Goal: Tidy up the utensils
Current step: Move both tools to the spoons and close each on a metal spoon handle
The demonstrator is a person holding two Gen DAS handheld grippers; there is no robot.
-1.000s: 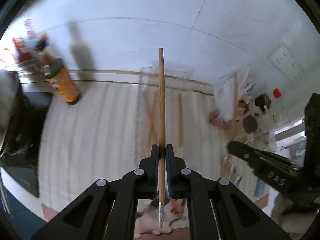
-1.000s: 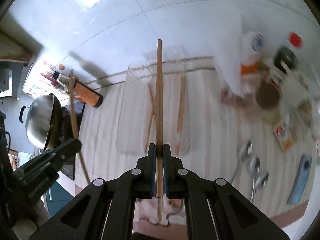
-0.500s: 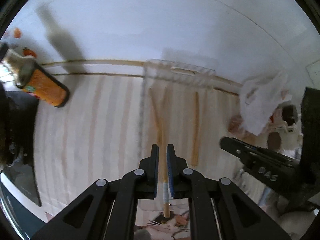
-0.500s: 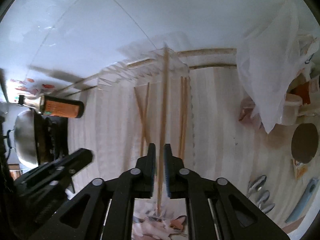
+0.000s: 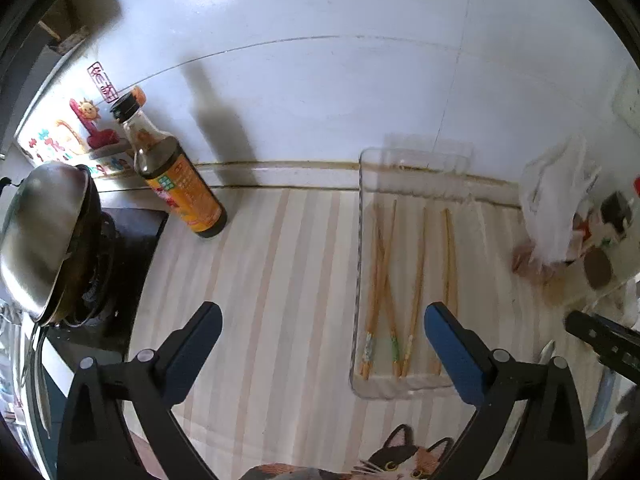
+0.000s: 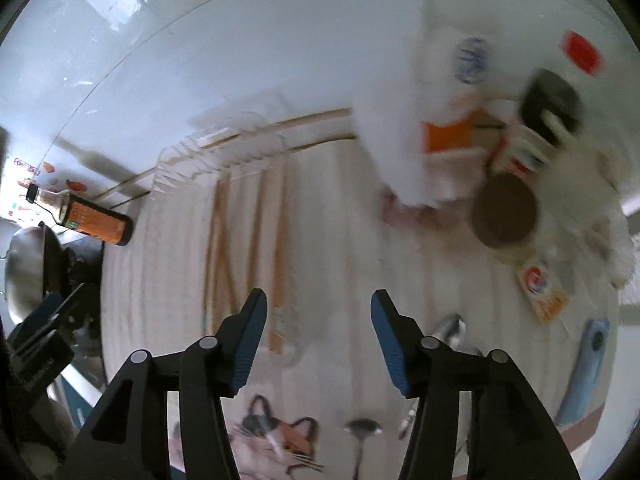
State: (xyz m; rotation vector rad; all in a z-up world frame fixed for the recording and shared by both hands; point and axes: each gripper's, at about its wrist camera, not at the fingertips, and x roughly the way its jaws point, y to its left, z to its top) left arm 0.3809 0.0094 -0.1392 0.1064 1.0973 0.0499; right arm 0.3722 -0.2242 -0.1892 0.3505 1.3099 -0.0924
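Observation:
A clear plastic tray [image 5: 360, 264] lies on the striped counter against the wall. Several wooden chopsticks [image 5: 382, 280] lie lengthwise in it. My left gripper [image 5: 322, 320] is open and empty, above the counter just left of the tray. My right gripper [image 6: 318, 308] is open and empty, over the counter right of the tray [image 6: 180, 156], with the chopsticks [image 6: 280, 240] blurred to its left. Metal spoons [image 6: 450, 328] lie on the counter by the right gripper's right finger, and another spoon [image 6: 362, 428] lies below it.
A soy sauce bottle [image 5: 176, 184] stands by the wall at left, next to a steel wok [image 5: 40, 236] on a stove. A white plastic bag [image 5: 556, 208] and jars crowd the right. A blue object [image 6: 584, 364] lies at far right. A cat-print mat [image 5: 400, 456] is at the front edge.
Both grippers held a chopstick a second ago. Both have let go into the tray, opened wide and drawn back. The right view has swung to the right.

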